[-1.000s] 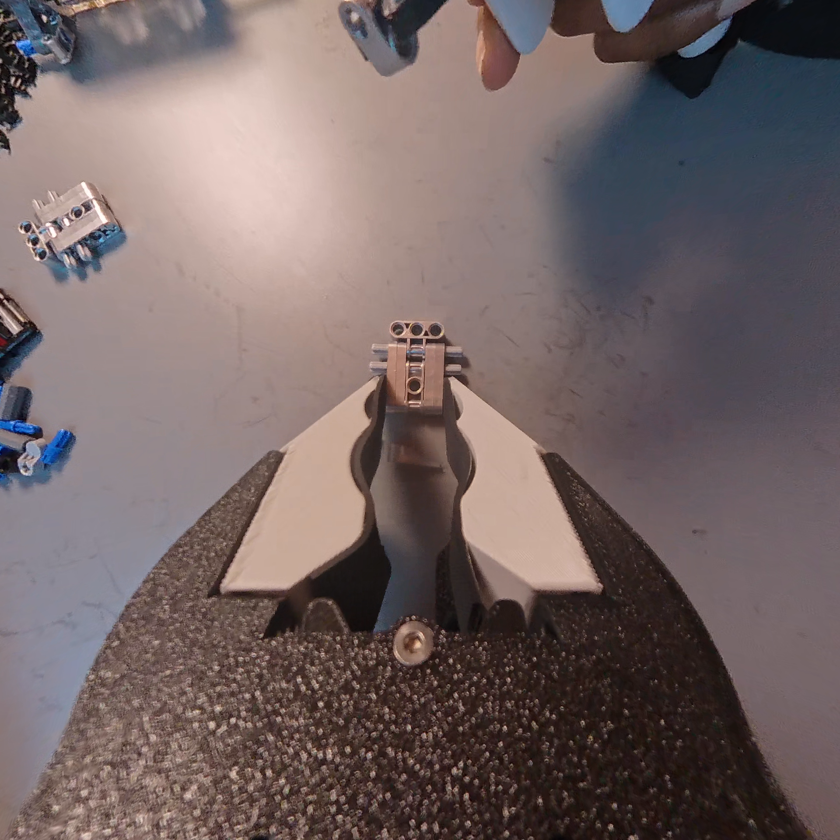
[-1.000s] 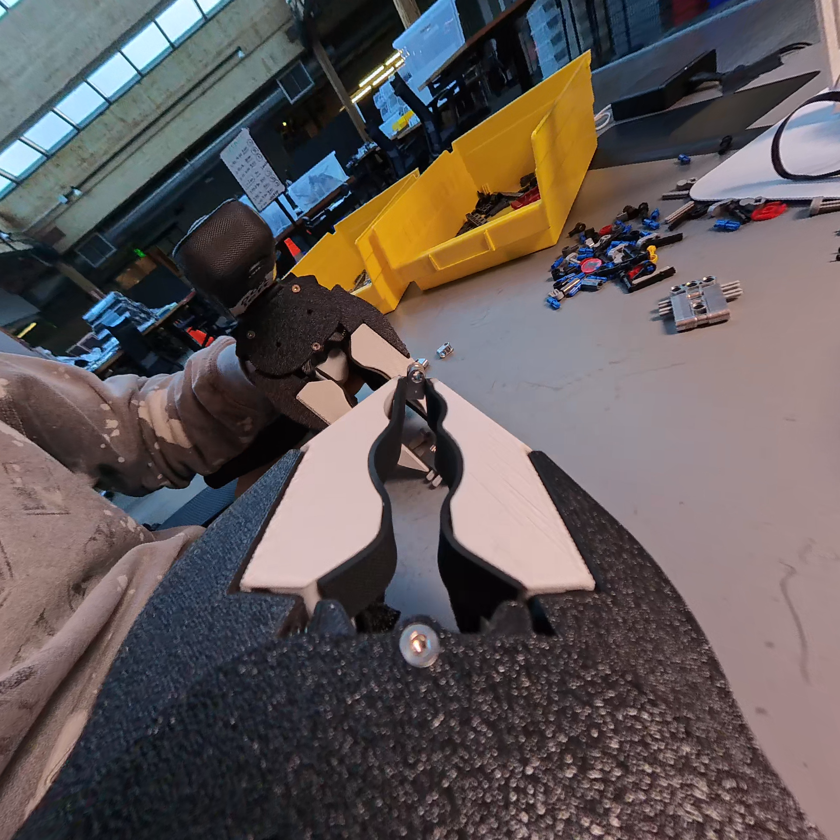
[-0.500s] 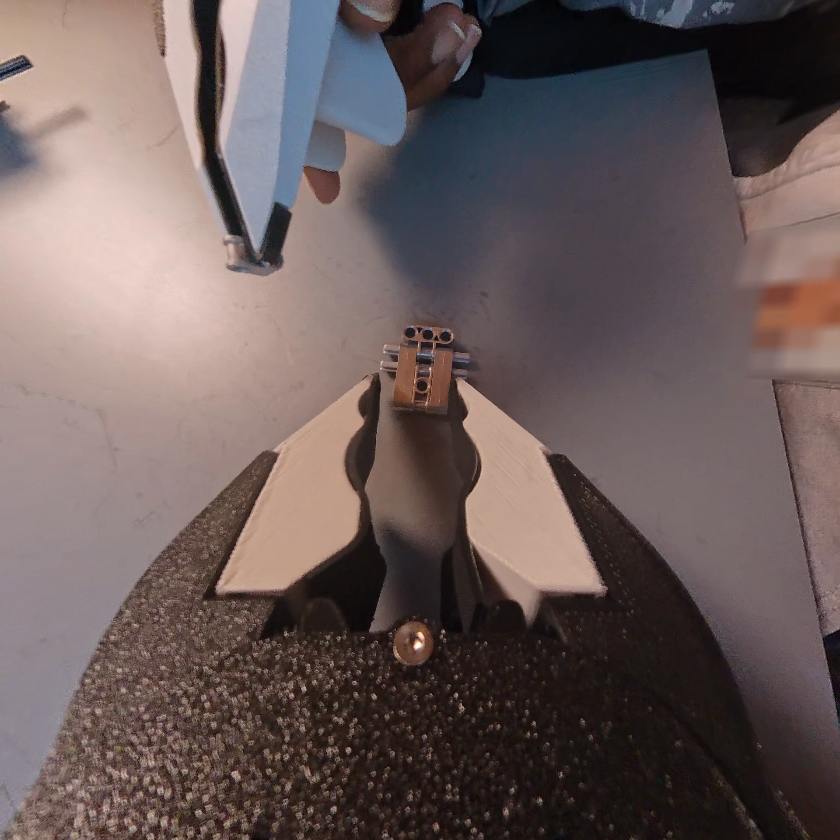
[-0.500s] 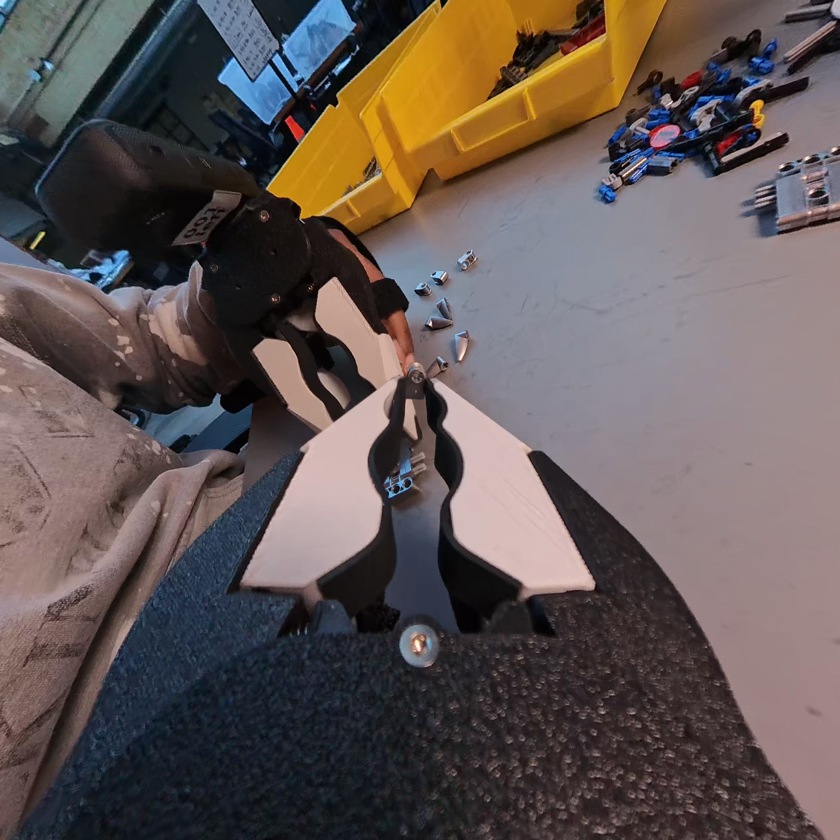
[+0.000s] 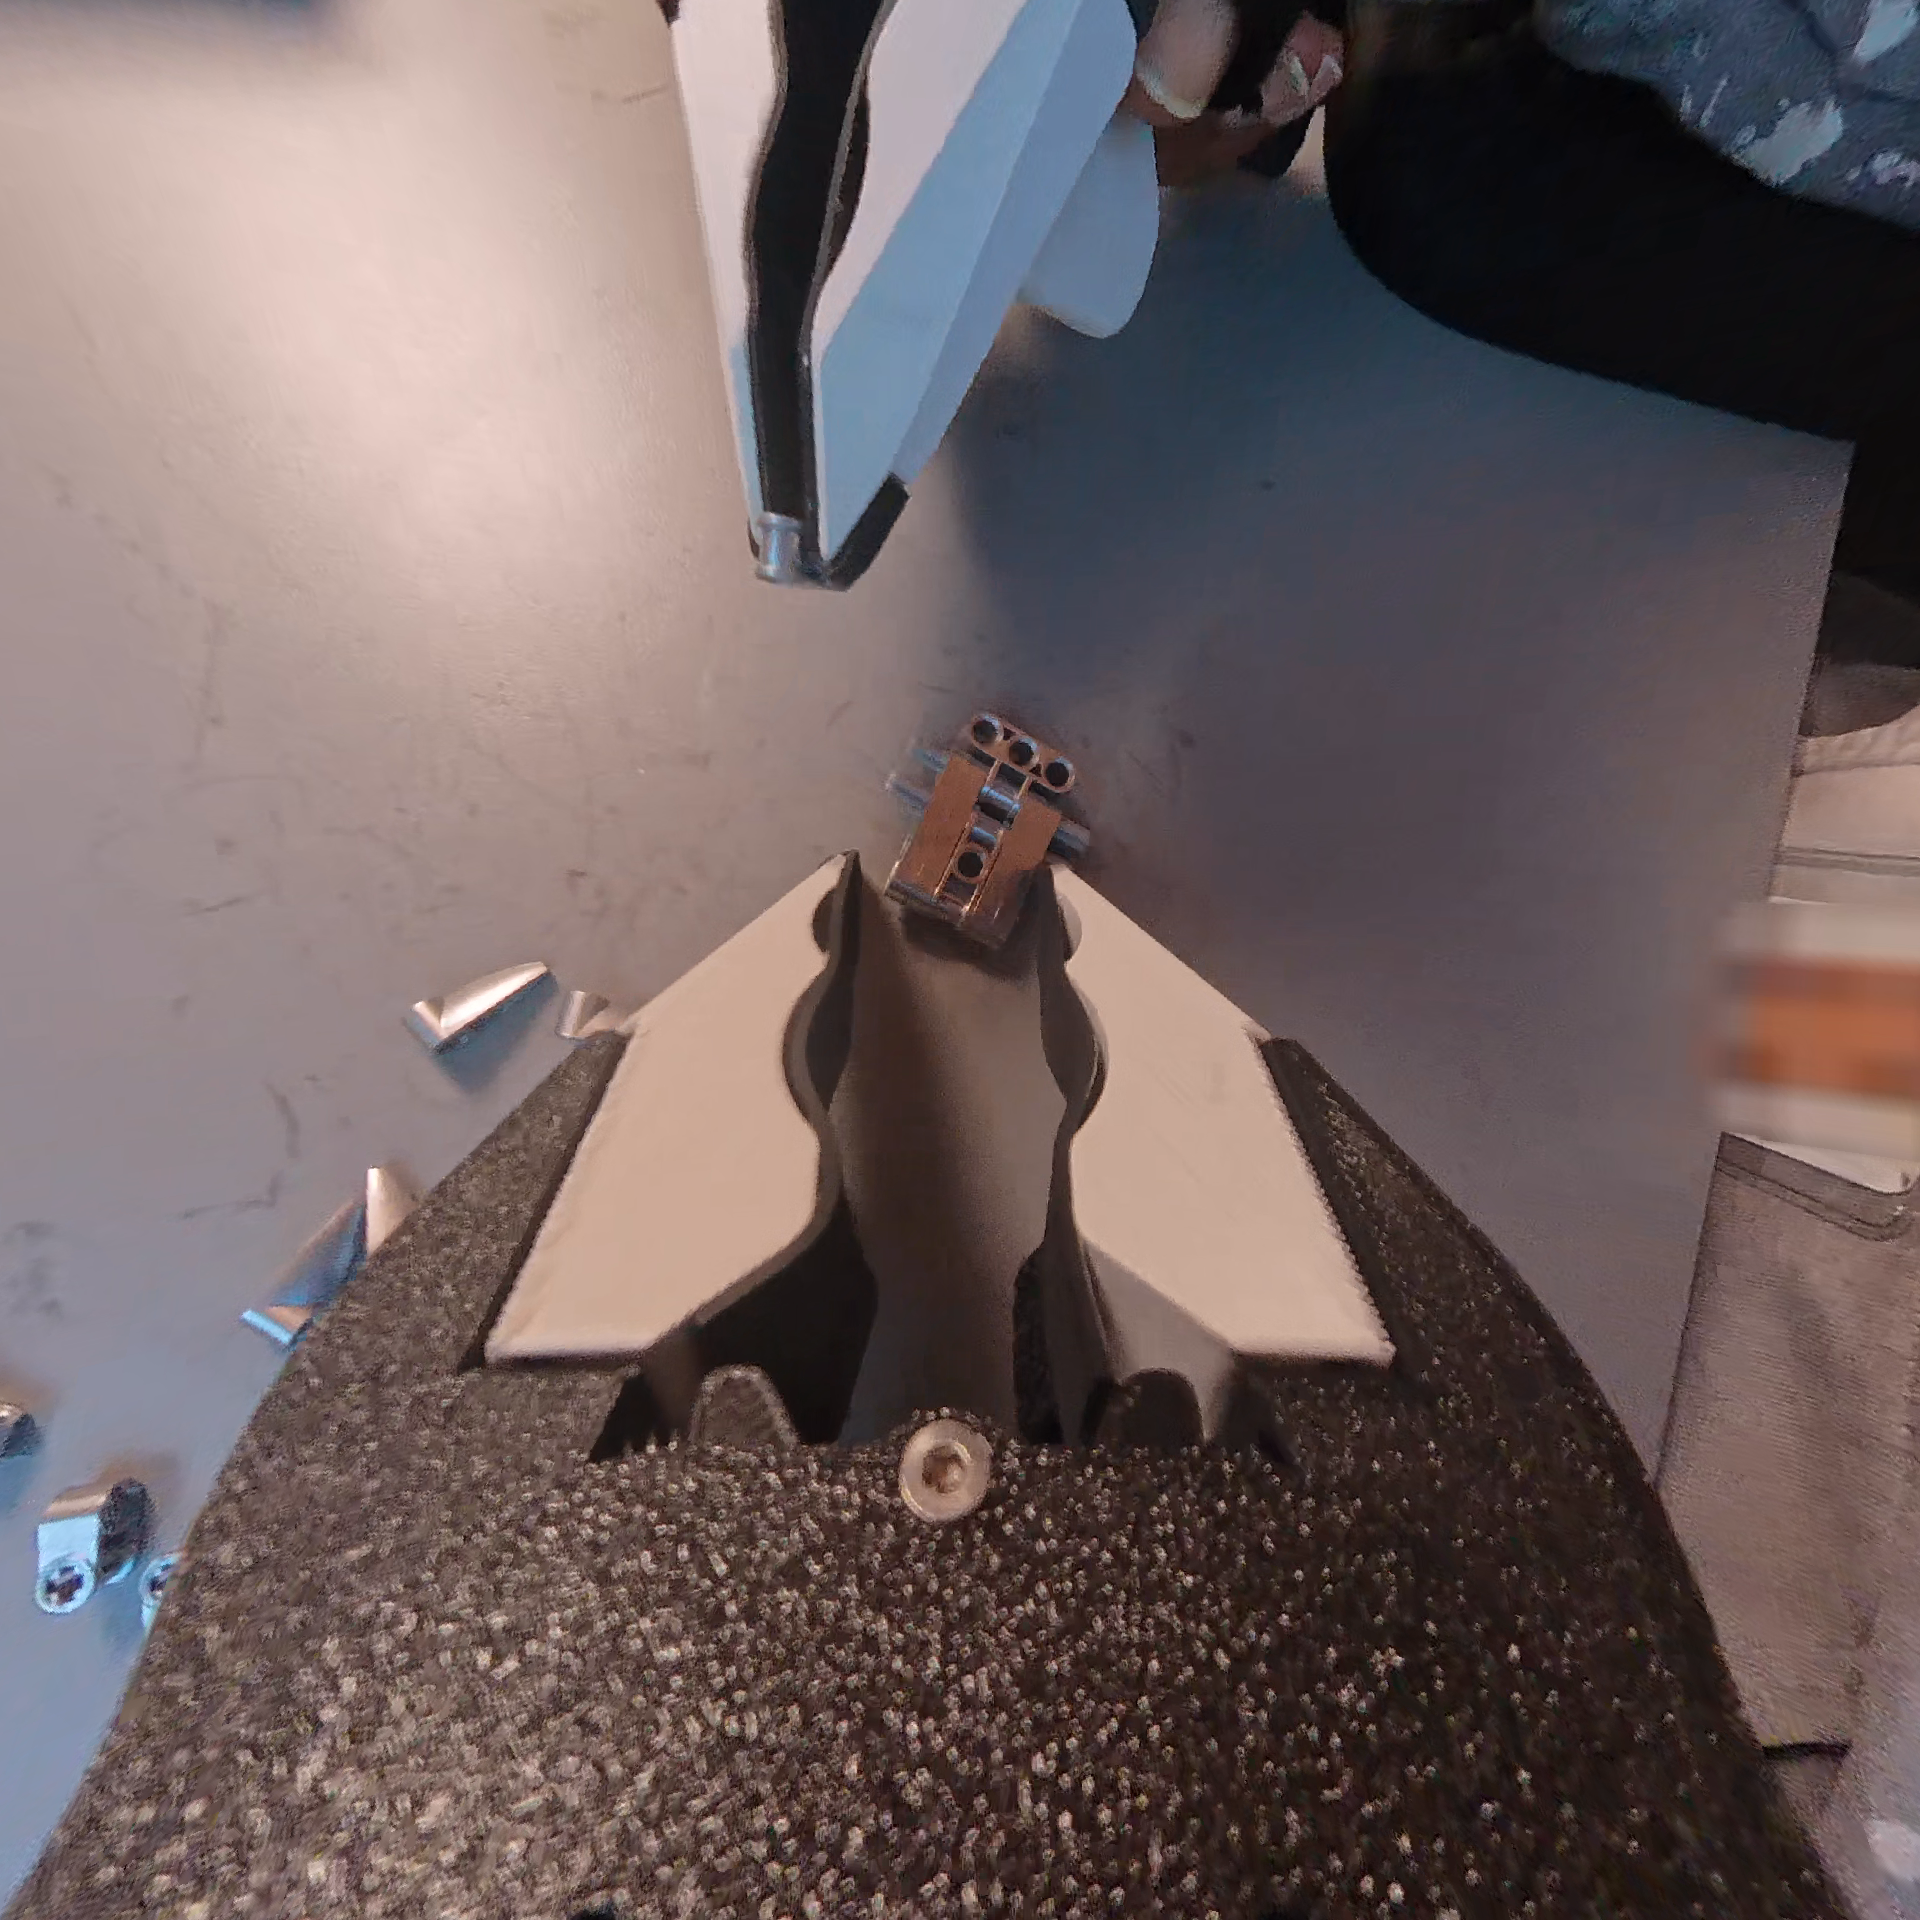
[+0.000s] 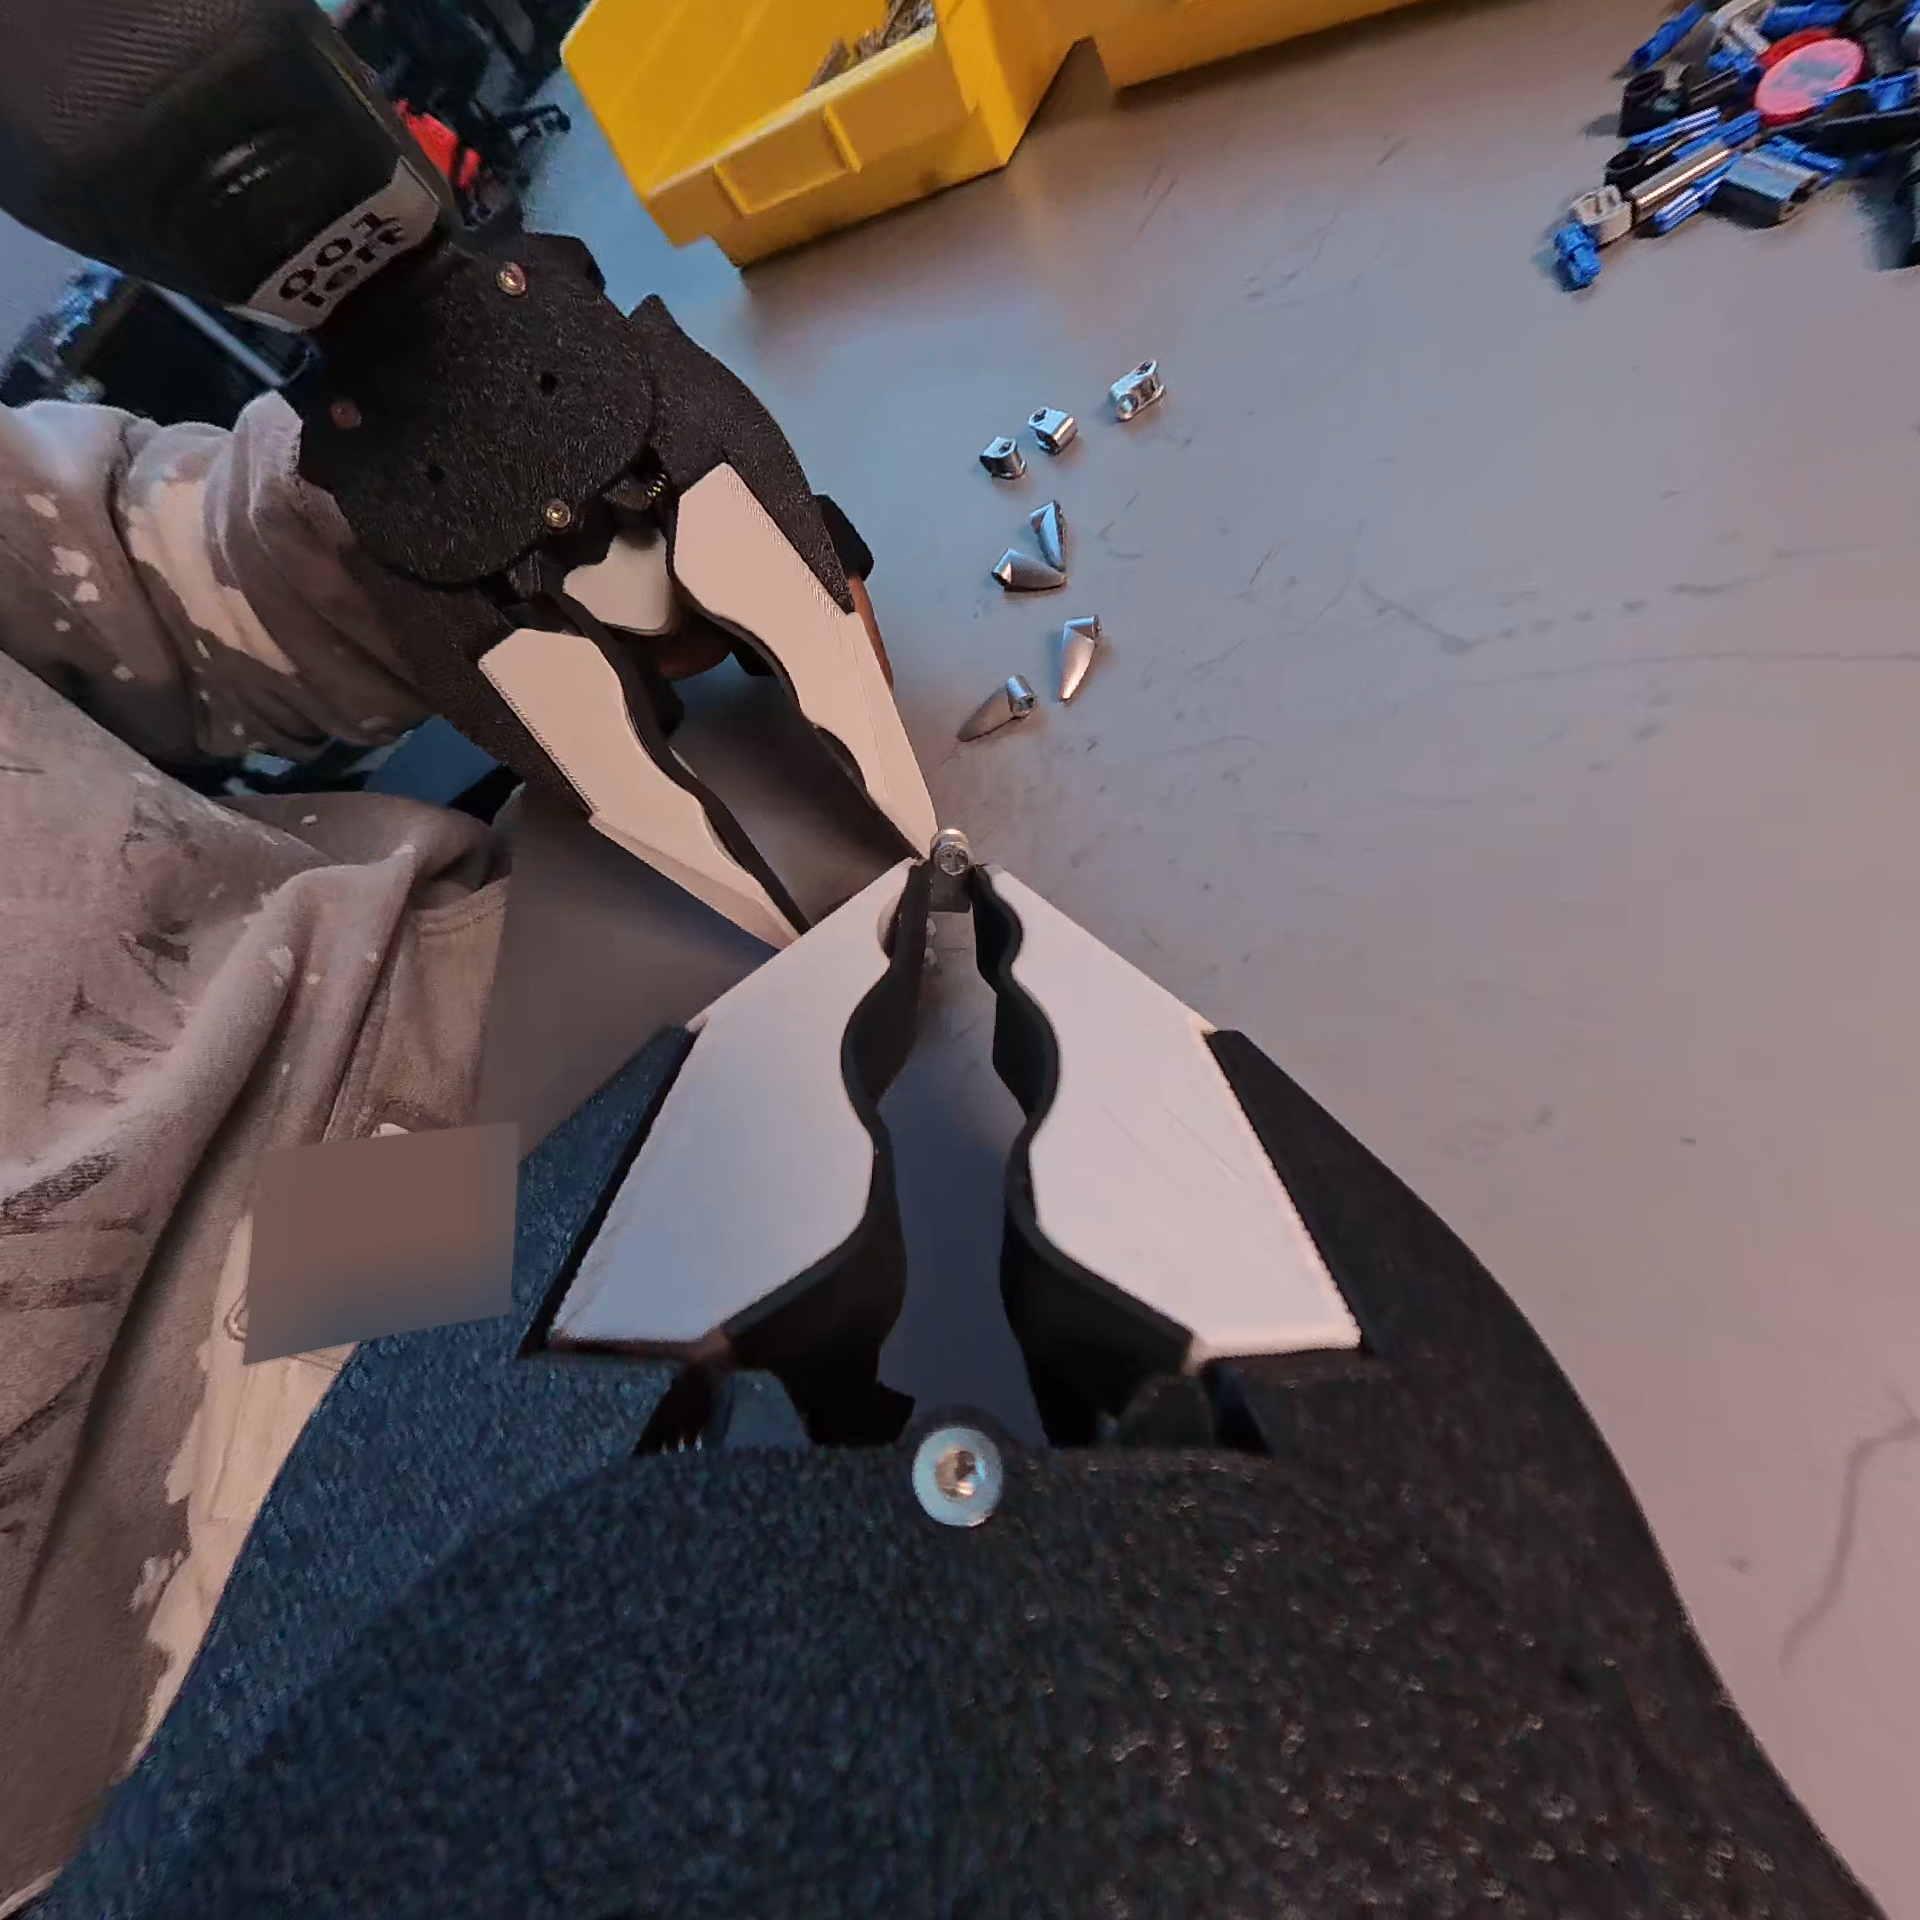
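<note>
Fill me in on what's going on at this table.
A person works two handheld claws over a grey table. The left claw is shut on a small grey brick assembly with pin holes. The right claw is shut on a small silver pin, held close to the left one's tips. Loose silver cone-shaped pieces lie nearby, with a yellow bin behind.

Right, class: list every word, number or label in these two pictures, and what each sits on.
White sticker on the black handle of the left gripper: short dark print, not copied here.
Nothing else in either view bears writing.
</note>
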### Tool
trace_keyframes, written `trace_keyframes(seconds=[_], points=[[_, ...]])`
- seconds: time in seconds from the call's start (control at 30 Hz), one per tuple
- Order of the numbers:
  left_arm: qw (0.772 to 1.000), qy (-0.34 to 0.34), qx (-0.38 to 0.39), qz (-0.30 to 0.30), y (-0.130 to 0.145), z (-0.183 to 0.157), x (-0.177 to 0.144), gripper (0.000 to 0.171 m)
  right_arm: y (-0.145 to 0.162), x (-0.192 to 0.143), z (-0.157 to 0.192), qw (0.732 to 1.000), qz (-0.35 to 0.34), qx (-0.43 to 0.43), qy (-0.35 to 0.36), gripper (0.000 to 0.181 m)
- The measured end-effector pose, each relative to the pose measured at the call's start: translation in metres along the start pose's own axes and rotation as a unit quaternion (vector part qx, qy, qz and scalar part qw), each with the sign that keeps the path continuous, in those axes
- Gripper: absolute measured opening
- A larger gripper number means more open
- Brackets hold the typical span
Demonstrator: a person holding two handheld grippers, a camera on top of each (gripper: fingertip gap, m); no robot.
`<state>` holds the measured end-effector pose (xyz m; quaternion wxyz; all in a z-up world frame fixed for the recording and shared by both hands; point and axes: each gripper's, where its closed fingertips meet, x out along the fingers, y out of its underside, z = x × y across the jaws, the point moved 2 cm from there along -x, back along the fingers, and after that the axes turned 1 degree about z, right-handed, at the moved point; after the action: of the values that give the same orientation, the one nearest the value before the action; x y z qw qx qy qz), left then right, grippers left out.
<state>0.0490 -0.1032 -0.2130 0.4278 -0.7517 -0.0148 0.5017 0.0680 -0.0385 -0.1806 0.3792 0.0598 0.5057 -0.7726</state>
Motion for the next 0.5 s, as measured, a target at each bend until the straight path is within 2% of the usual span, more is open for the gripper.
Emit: trace_keyframes(seconds=[0.13, 0.4, 0.5], points=[[0.997, -0.009, 0.070, 0.017, 0.000, -0.003, 0.002, 0.024, 0.008, 0.001, 0.006, 1.000, 0.008, -0.002, -0.023, 0.007], [0.993, 0.003, 0.121, 0.008, -0.003, -0.005, 0.005, 0.023, 0.018, -0.006, 0.004, 1.000, 0.025, -0.009, -0.004, 0.007], [0.980, -0.018, 0.197, -0.012, -0.006, -0.008, 0.006, 0.023, 0.021, -0.004, 0.006, 0.999, 0.034, -0.007, -0.015, 0.007]])
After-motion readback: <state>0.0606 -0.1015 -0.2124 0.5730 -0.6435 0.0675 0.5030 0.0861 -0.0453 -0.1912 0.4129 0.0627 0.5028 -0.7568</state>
